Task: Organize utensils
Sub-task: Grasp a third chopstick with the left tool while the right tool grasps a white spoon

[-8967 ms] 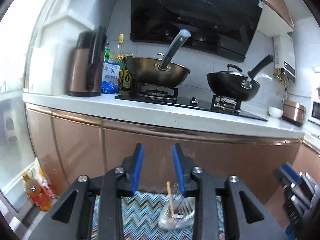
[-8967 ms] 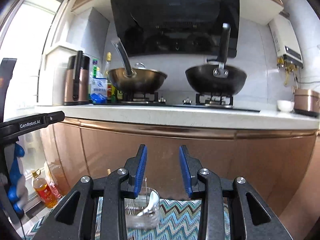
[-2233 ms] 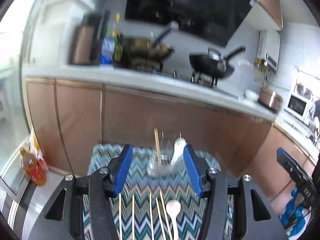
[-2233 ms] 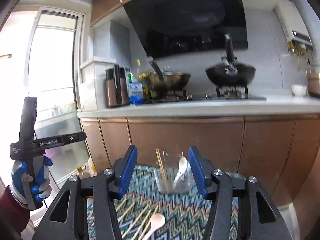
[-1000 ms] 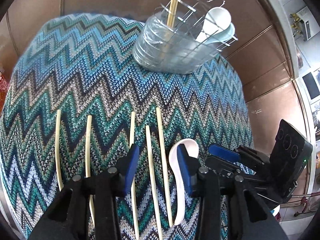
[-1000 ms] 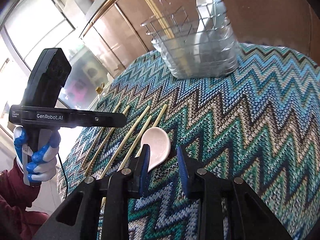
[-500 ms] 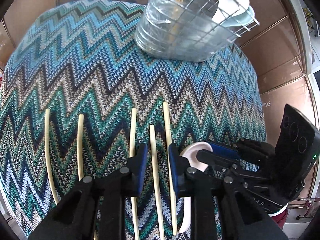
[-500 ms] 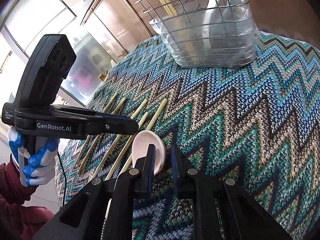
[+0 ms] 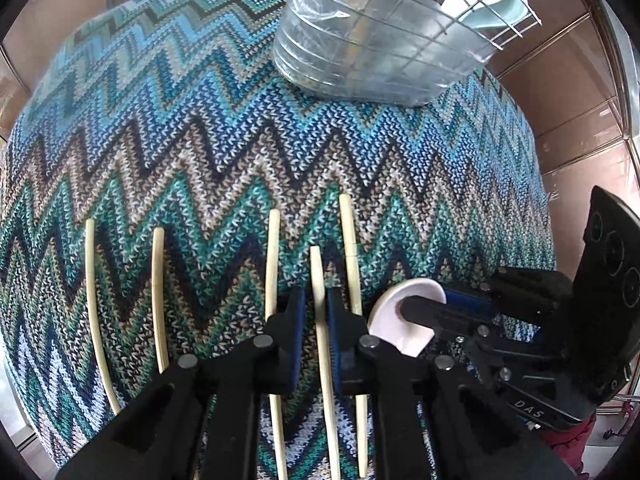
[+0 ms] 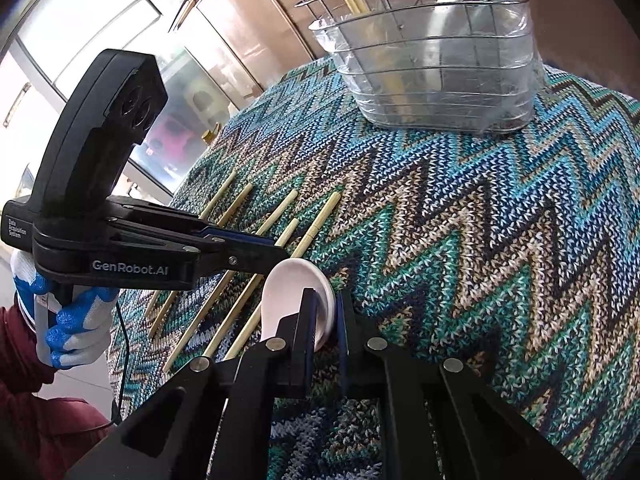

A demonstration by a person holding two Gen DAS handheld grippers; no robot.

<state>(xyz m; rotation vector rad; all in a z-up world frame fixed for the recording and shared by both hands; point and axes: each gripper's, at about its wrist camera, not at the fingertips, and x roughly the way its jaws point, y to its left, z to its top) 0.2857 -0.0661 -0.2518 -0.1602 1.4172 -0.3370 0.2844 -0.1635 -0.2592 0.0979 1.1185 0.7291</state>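
Several pale chopsticks lie side by side on the zigzag cloth (image 9: 200, 140). My left gripper (image 9: 316, 296) points steeply down over them. Its jaws are closing around one chopstick (image 9: 318, 272), which touches the right pad while a thin gap shows at the left pad. A white spoon (image 10: 292, 284) lies just right of the chopsticks. My right gripper (image 10: 325, 300) is closing on the spoon's bowl rim, which fills the space between the pads. The spoon (image 9: 396, 332) and right gripper (image 9: 412, 300) also appear in the left wrist view.
A clear plastic and wire utensil holder (image 9: 380, 48) stands at the cloth's far side, with chopsticks and pale spoons in it. A gloved hand (image 10: 68, 320) with a dark red sleeve holds the left gripper (image 10: 280, 254). Brown cabinet fronts surround the table.
Both grippers have sunk toward the cloth and narrowed their jaws. The left now straddles one chopstick. The right has closed onto the spoon's bowl.
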